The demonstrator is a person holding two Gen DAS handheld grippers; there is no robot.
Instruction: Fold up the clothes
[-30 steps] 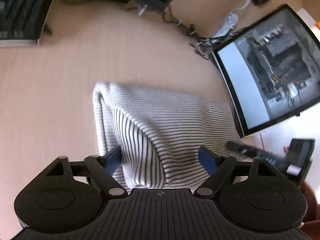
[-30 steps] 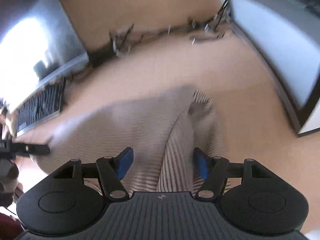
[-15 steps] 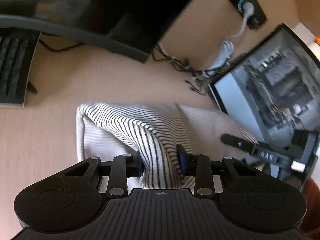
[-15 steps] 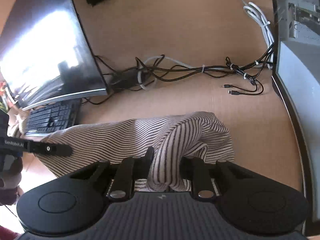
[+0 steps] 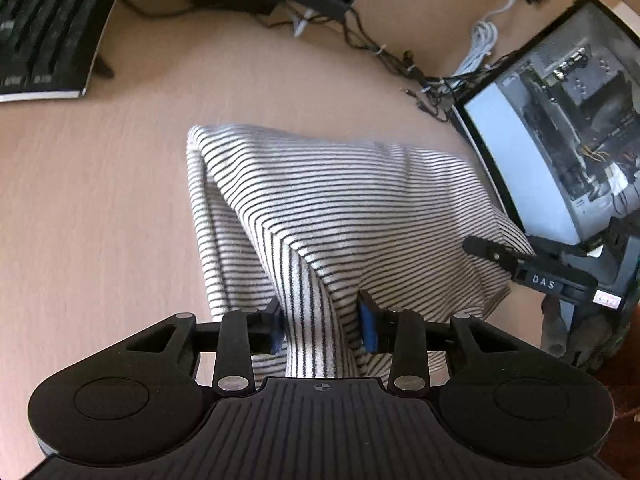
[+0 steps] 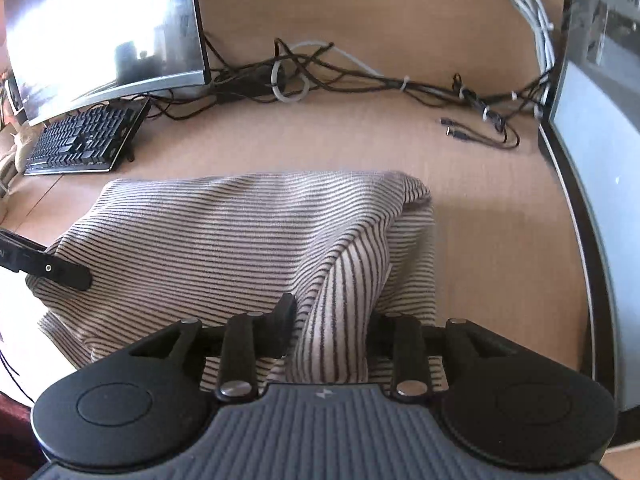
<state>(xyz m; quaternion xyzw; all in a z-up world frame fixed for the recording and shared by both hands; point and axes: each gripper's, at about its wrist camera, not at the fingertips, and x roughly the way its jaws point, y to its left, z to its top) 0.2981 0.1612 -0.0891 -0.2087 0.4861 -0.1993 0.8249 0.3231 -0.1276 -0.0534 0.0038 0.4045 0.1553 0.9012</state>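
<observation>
A white garment with thin black stripes (image 5: 344,208) lies partly lifted on the tan desk (image 5: 100,200). My left gripper (image 5: 322,326) is shut on a pinched fold at the garment's near left corner. In the right wrist view the same striped garment (image 6: 224,232) rises toward my right gripper (image 6: 332,334), which is shut on its near right corner. The cloth stretches taut between the two grips, its far edge still on the desk. The right gripper's finger (image 5: 496,254) shows at the right of the left wrist view; the left one's finger (image 6: 56,270) shows at the left of the right wrist view.
A black keyboard (image 6: 84,140) and a curved monitor (image 6: 104,28) stand at the back left. Tangled cables (image 6: 360,80) run along the back wall. A glass-sided computer case (image 5: 560,120) stands close on the right, its side (image 6: 600,200) near the garment.
Both grippers, open around the folds a second ago, have shut on the striped garment and lifted its near edge off the desk.
</observation>
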